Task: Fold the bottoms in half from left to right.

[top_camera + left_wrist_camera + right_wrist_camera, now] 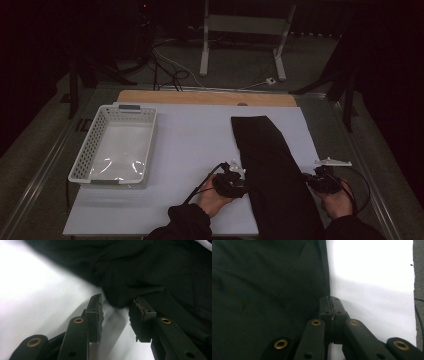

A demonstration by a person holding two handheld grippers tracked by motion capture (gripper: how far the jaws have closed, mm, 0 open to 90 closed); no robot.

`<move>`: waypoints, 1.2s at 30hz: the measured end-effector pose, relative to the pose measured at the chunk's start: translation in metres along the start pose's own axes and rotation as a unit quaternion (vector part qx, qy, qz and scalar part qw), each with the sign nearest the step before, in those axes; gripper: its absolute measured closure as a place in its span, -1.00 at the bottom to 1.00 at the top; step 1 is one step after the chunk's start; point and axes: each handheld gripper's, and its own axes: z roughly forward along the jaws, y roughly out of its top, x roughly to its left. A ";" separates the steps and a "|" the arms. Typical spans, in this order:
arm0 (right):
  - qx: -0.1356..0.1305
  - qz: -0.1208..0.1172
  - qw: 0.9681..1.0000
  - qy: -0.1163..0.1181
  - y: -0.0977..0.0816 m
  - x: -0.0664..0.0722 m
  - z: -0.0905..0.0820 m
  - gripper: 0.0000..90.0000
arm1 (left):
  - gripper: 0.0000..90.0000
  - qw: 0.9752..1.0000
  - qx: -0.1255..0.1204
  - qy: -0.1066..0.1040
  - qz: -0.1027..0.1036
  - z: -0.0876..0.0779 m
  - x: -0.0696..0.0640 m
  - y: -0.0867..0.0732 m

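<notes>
A long black cloth [270, 160] lies folded in a strip on the white sheet [195, 145], running from the middle of the table to the near edge. My left gripper [243, 186] is at the strip's left edge. In the left gripper view its jaws [116, 305] stand apart, with a bulging fold of the cloth [150, 270] just at their tips and not pinched. My right gripper [307, 180] is at the right edge. In the right gripper view its jaws [329, 300] are closed together on the hem of the cloth [262, 290].
A white slatted basket [82, 160] stands on the left part of the sheet with a crinkled clear film inside. A wooden board [205, 97] runs along the table's far edge. Beyond it are cables and a frame's legs on the floor.
</notes>
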 end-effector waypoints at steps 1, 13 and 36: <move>0.000 0.000 1.000 0.000 0.000 0.000 0.000 1.00 | 0.48 1.000 0.001 0.005 0.002 0.002 -0.001 0.002; -0.002 0.003 1.000 0.009 -0.003 0.000 -0.003 1.00 | 0.92 1.000 -0.006 0.000 0.022 -0.014 -0.017 -0.012; -0.028 -0.008 0.996 0.080 0.007 0.027 -0.012 -0.03 | 0.92 1.000 -0.021 0.001 -0.013 -0.055 0.019 -0.028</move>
